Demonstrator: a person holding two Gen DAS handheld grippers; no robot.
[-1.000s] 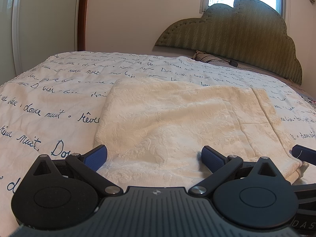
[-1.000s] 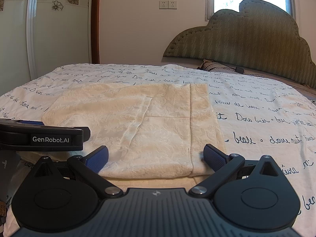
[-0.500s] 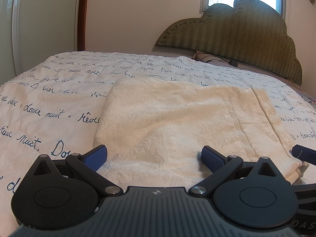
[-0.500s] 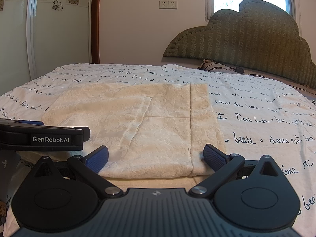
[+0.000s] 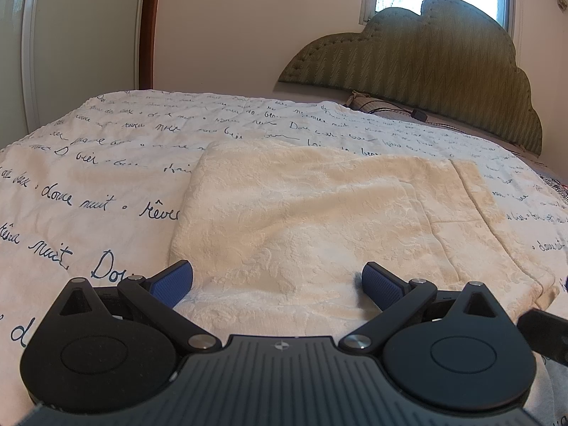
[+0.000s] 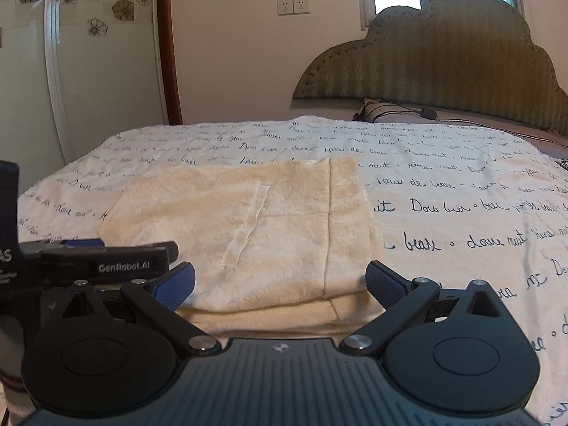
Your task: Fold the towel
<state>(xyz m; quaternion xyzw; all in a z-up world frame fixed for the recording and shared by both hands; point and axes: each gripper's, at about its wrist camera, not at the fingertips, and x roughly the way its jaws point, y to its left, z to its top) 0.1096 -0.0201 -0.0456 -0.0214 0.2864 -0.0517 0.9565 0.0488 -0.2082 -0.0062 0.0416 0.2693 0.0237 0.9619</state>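
Towel [image 5: 319,220] folded on bedspread [image 5: 88,177] — near edge between spread left gripper [image 5: 277,282] fingers (right gripper [image 6: 280,282] likewise).

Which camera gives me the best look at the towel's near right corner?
The right wrist view: the towel shows its layered near edge and right corner between the open right tongs. The left wrist view shows that corner only at its right margin, with the open left tongs over the towel's left part.

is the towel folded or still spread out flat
Folded at least once: the towel lies doubled on the bedspread, a lower layer showing under its near edge.
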